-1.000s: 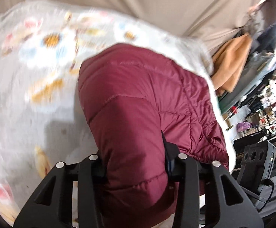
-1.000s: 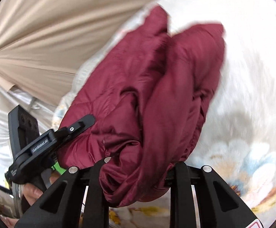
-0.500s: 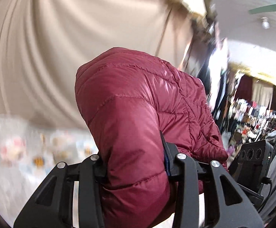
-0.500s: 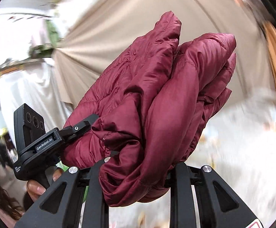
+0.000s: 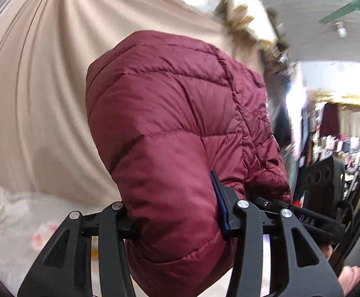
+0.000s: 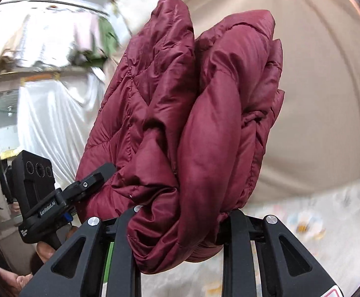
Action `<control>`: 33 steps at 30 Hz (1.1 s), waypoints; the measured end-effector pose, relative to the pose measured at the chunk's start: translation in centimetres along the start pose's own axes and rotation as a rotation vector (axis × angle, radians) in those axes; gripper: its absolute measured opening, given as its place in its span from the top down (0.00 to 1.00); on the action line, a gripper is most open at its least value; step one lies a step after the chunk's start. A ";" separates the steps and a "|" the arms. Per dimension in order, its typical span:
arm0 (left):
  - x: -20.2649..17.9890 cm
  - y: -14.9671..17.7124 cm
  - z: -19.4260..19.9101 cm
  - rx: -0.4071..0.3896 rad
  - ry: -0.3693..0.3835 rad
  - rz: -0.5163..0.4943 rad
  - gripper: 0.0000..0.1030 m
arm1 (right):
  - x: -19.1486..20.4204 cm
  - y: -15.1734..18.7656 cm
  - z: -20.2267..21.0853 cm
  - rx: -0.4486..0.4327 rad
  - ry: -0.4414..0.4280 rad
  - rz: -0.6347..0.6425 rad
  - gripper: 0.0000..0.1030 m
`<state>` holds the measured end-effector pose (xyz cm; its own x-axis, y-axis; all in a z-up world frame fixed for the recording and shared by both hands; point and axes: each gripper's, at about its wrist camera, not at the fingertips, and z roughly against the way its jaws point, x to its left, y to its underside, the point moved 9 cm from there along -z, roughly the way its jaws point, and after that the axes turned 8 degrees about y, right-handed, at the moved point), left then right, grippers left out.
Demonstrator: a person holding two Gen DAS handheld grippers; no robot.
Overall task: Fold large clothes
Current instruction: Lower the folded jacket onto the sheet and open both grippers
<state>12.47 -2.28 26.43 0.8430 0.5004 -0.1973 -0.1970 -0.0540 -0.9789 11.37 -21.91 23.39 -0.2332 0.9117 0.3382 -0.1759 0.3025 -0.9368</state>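
A: Two grippers, one garment. The left gripper (image 5: 177, 220) has a thick fold of the maroon puffer jacket (image 5: 180, 123) wedged between its black fingers (image 5: 244, 222); the blue-edged pad on the right finger presses into the quilted fabric, though the jaws are easing apart at this moment.

B: And the other side?

A: The right gripper (image 6: 180, 225) has a bunched, twisted roll of the same maroon puffer jacket (image 6: 192, 123) squeezed in its narrow gap. Its jaws are opening slightly too, yet the fabric bulges out on both sides of the fingers, so it is plainly pinched.

B: Where does the jacket sit, then?

A: In the air, lifted clear of the bed. It rises in front of both cameras and spans from one gripper to the other. In the right wrist view the left gripper (image 6: 90, 183) shows at the lower left, biting the jacket's far edge, with a person's hand (image 6: 46, 250) around its handle.

B: What lies beyond it?

A: A beige draped curtain (image 5: 43, 99) fills the backdrop. Below it runs a white bedspread with a floral print (image 6: 316, 235), blurred. In the left wrist view, far right, there are blurred racks of goods (image 5: 348, 148) and a green ceiling fan blade (image 5: 340, 14).
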 end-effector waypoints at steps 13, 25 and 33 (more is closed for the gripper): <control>22.7 36.8 -7.1 0.603 -0.244 0.473 0.46 | -13.4 38.1 -20.9 0.753 0.217 -0.387 0.70; 17.6 31.9 -0.4 0.570 -0.341 0.350 0.38 | -11.0 33.7 -12.6 0.655 0.313 -0.287 0.96; 20.8 41.3 -0.9 0.823 -0.509 0.411 0.53 | -11.5 40.1 -18.7 0.851 0.399 0.019 1.00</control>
<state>22.29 5.07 -18.20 0.3623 0.8909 -0.2738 -0.8602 0.2066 -0.4662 24.91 -15.03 -19.72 0.0740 0.9900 0.1199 -0.8520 0.1253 -0.5084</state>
